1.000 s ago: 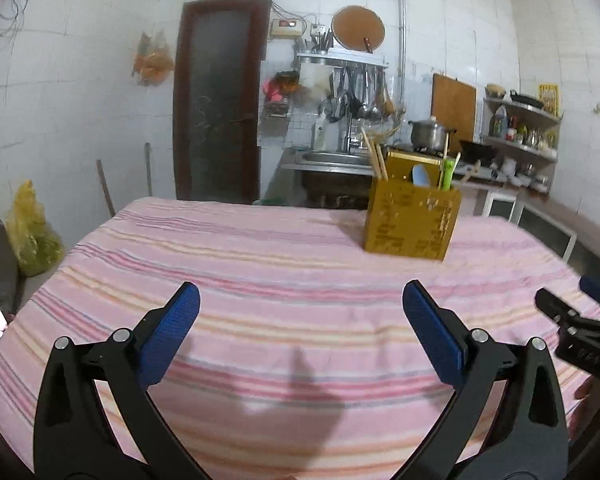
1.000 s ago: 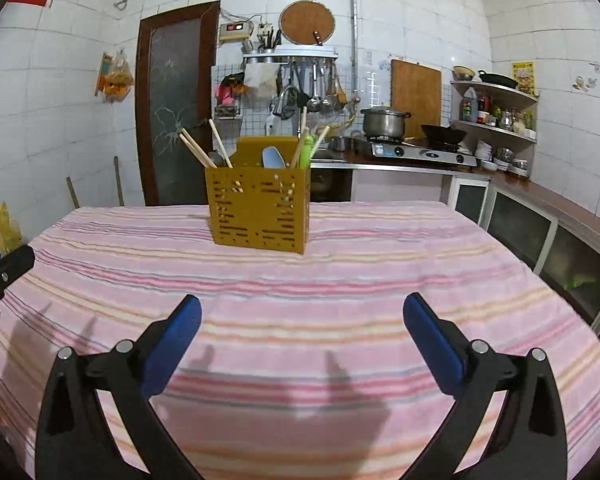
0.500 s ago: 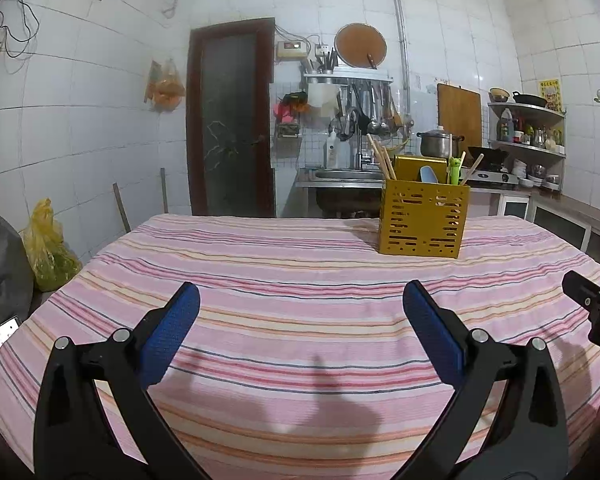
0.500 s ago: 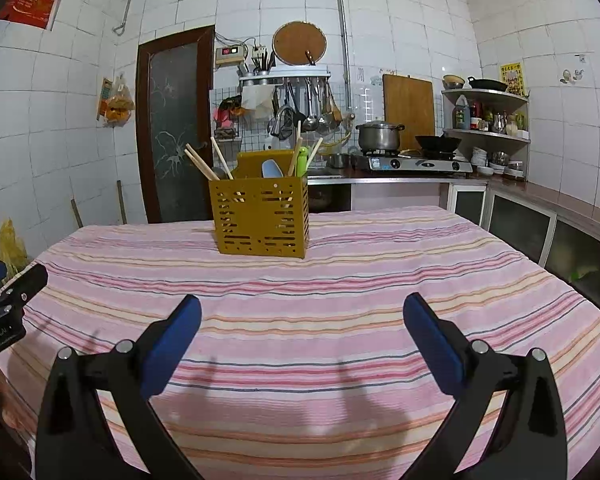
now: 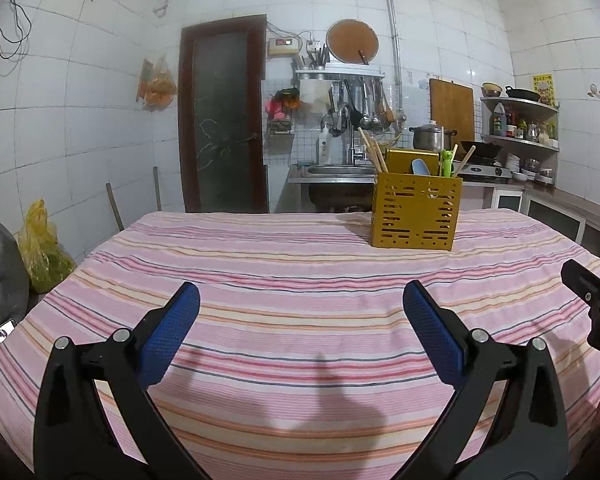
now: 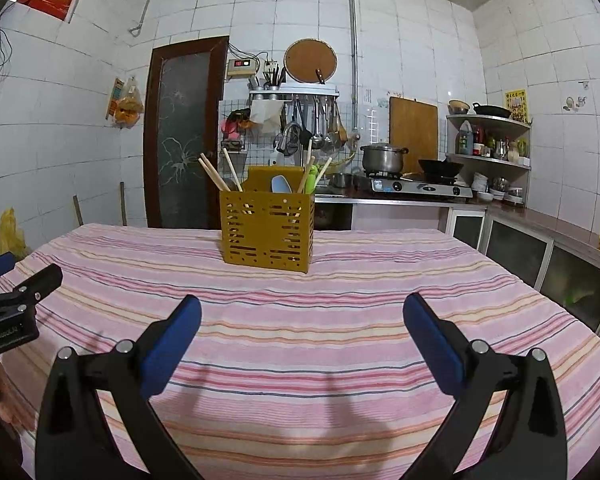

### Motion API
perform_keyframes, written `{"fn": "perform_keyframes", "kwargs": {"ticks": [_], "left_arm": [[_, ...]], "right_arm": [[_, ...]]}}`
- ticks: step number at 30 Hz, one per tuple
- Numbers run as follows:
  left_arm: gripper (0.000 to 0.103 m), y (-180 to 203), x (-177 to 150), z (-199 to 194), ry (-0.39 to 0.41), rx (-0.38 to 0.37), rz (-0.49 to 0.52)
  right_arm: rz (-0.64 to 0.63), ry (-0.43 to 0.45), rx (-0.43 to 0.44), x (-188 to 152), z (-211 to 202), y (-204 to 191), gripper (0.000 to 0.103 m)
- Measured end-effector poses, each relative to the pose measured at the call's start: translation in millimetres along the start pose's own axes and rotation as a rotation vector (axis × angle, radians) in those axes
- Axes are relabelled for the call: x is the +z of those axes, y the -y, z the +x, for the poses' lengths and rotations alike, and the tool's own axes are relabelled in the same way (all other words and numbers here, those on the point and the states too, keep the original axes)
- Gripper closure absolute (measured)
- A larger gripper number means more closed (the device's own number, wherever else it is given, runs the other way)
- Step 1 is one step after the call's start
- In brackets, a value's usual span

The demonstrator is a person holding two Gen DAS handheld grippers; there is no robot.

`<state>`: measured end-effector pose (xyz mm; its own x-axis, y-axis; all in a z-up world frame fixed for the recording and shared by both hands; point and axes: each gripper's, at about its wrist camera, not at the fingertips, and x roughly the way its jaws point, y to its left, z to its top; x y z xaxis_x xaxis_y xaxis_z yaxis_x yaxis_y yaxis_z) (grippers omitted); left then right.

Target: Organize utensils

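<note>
A yellow perforated utensil holder [image 5: 417, 211] stands on the far part of the striped tablecloth [image 5: 284, 280]; it also shows in the right wrist view [image 6: 266, 230]. It holds wooden chopsticks [image 6: 214, 174], a light blue spoon [image 6: 281, 184] and a green utensil [image 6: 310, 180]. My left gripper [image 5: 300, 320] is open and empty, low over the near cloth. My right gripper [image 6: 302, 326] is open and empty, also near the front edge. Each gripper shows at the edge of the other's view.
Behind the table are a sink [image 5: 332, 170], hanging kitchen tools [image 6: 312, 120], a pot on a gas stove [image 6: 384, 158] and corner shelves [image 6: 488, 140]. A dark door [image 5: 224, 120] is at the back left. A yellow bag [image 5: 40, 248] sits on the floor left.
Both grippers have pulled back and tilted up; the holder looks smaller and farther off, and more of the walls shows. Both stayed open and empty.
</note>
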<state>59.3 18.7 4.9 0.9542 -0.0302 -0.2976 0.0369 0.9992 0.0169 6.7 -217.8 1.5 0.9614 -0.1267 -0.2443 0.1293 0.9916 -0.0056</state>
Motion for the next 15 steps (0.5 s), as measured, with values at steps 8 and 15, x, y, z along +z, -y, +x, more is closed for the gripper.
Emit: {"fn": "perform_keyframes", "kwargs": {"ticks": [8, 15], "left_arm": [[0.005, -2.2, -1.0, -3.5, 0.016, -0.001, -0.012], [0.005, -2.3, -1.4, -3.9, 0.017, -0.002, -0.014]], "right_arm": [[0.019, 0.000, 0.002, -1.7, -2.9, 4.8, 0.004], [0.018, 0.000, 0.001, -1.6, -3.0, 4.7, 0.004]]}}
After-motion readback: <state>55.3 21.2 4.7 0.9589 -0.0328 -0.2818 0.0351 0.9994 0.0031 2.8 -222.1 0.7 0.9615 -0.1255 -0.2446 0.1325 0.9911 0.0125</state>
